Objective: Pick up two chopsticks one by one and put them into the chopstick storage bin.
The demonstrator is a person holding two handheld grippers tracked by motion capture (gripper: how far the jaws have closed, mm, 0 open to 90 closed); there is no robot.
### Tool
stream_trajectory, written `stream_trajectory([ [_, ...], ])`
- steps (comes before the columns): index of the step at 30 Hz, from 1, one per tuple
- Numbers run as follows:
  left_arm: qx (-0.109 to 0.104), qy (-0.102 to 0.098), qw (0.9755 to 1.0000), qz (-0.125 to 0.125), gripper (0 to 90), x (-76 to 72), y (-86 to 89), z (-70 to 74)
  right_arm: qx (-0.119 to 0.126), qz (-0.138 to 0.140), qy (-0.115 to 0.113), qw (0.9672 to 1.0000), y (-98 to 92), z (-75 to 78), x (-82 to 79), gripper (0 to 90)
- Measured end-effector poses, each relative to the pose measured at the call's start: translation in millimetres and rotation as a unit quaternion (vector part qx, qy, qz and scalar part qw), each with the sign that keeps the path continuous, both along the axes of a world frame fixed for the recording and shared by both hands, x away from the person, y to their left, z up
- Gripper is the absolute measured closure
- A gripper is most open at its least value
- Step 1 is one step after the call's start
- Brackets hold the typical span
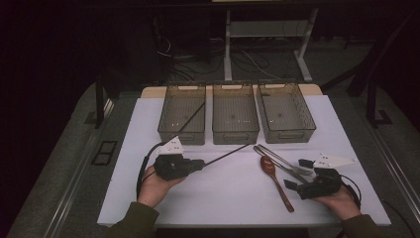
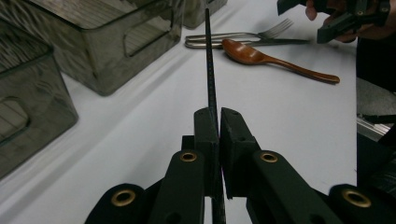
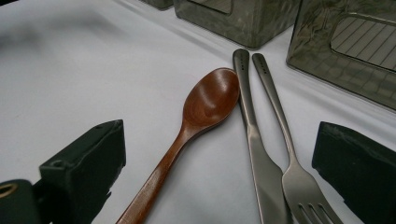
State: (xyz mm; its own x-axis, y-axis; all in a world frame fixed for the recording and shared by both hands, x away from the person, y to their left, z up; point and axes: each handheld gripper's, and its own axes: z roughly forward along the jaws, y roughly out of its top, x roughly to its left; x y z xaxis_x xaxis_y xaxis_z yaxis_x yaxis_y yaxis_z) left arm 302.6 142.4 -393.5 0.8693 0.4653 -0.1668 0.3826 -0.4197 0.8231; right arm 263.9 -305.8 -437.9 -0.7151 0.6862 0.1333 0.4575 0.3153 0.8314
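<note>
Gripping 1 black chopstick (image 2: 209, 70) near its end above the white table (image 1: 233, 191), the left gripper (image 1: 200, 164) should keep it level toward the left bin (image 1: 182, 115), where another lies, while the right gripper (image 1: 297, 174) waits open.

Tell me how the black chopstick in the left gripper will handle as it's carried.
The chopstick juts out straight from the left gripper, so probably stiff. It's thin and clamped near one end, so likely light, yet it may pivot or slip if bumped.

White table (image 1: 233, 193) with three grey bins (image 1: 236, 114), wooden spoon (image 1: 275, 178), knife (image 1: 277, 163) and fork (image 1: 289, 162)
</note>
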Motion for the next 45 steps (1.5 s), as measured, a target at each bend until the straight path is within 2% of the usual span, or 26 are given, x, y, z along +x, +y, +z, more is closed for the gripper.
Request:
stream_trajectory([
  [9,-0.005,-0.01,0.9999,0.012,85.1,11.8,3.8,8.9,0.001,-0.005,0.001,1.0,-0.3,-0.2,-0.1,2.3],
  [26,-0.015,-0.022,0.9979,0.059,85.1,49.3,18.5,19.4,0.003,-0.01,0.0,0.9999,-0.7,-0.5,-0.3,2.3],
  [28,-0.008,-0.024,0.9975,0.066,85.1,54.1,20.2,21.6,0.003,-0.01,0.001,0.9999,-0.8,-0.3,-0.4,2.3],
  [35,0.002,-0.031,0.9948,0.097,85.1,74.5,25.6,34.6,0.004,-0.011,0.001,0.9999,-1.2,-0.1,-0.5,2.3],
  [45,0.007,-0.034,0.9894,0.141,85.1,105.1,37.3,48.3,0.005,-0.011,0.001,0.9999,-1.7,0.1,-0.5,2.3],
])
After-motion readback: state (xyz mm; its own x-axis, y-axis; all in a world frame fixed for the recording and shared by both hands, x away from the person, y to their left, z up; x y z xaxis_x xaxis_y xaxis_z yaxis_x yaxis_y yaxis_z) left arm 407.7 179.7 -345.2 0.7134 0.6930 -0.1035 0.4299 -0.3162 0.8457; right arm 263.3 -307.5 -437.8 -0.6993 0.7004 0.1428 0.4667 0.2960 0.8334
